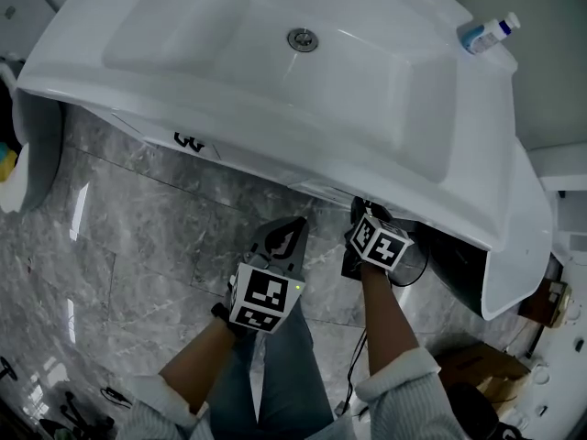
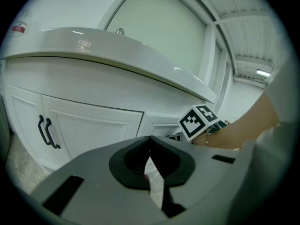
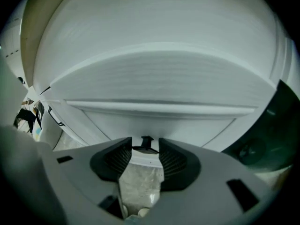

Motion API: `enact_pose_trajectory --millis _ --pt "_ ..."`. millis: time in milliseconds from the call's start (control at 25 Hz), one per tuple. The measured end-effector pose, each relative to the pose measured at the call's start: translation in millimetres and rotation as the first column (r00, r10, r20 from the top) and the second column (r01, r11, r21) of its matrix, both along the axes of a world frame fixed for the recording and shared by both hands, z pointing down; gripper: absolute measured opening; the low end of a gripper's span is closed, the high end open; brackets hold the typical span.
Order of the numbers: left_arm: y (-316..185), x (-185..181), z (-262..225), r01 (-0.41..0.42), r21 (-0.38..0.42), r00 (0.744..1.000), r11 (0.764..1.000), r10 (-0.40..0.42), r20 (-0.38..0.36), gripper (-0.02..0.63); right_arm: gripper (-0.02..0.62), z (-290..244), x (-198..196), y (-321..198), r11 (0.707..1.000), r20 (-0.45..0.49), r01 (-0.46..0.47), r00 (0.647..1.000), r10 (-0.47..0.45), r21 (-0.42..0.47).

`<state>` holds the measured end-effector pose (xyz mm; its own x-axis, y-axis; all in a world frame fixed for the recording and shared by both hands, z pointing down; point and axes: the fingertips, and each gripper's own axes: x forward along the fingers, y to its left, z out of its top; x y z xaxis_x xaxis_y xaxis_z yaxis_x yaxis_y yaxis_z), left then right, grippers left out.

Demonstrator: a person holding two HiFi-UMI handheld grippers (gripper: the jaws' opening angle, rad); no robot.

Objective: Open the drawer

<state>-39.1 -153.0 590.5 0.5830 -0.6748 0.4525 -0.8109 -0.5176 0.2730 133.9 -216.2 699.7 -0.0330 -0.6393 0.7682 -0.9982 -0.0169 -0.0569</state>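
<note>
White and rigid-looking, the drawer (image 3: 154, 121) under the sink (image 1: 183, 26) should slide solidly, so take its small dark handle (image 3: 146, 142), framed between your right gripper's (image 3: 145, 150) parted jaws; your left gripper (image 2: 150, 142) is pressed together, empty.

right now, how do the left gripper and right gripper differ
The left gripper has its jaws together with nothing between them; the right gripper has its jaws apart, a small dark drawer handle showing in the gap. The left gripper hangs over the floor, back from the cabinet; the right gripper reaches under the basin rim. Both point toward the cabinet.
</note>
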Motion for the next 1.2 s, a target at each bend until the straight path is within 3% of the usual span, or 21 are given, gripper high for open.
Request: enact_pose_trajectory --millis 360,680,1200 --pt "-4 -6 3 0.012 -0.012 1.0 1.0 -0.012 -0.005 0.015 0.172 5 6 0 0.996 -0.066 -0.073 0.995 0.07 -0.049" --pt "-3 -5 2 0.009 -0.013 1.0 1.0 -0.009 -0.013 0.015 0.141 4 1 0 0.997 -0.056 0.045 0.997 -0.048 -0.055" --pt "7 4 2 -0.018 -0.019 1.0 1.0 0.017 -0.02 0.015 0.127 1 -11 15 0.984 -0.043 0.161 0.985 -0.165 -0.079"
